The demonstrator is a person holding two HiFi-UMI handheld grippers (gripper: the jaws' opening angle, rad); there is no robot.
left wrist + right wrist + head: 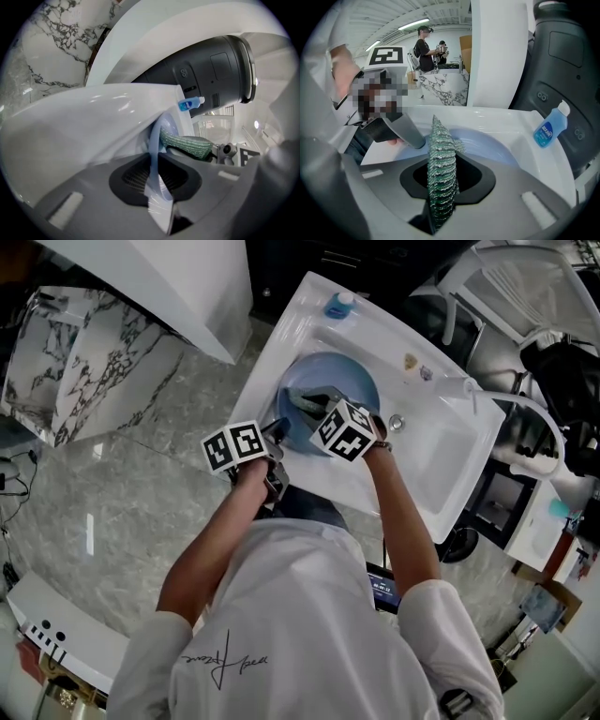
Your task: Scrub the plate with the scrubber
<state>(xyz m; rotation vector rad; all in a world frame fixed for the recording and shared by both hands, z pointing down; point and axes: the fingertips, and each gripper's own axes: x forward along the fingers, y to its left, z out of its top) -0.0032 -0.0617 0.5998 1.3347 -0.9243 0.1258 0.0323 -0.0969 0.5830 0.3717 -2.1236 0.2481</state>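
A pale blue plate (349,382) lies in the white sink (450,460). My left gripper (278,432) is shut on the plate's near-left rim; in the left gripper view the plate (157,154) stands edge-on between the jaws. My right gripper (314,401) is over the plate, shut on a green mesh scrubber (305,401). In the right gripper view the scrubber (440,173) stands upright between the jaws, its tip at the plate (487,145). The scrubber (187,144) also shows against the plate's face in the left gripper view.
A blue dish soap bottle (338,304) stands on the sink's far corner, also seen as the bottle (549,126) at right. A faucet (487,395) arches over the sink's right side, with a drain (397,422) below. Marble counters (75,362) stand to the left.
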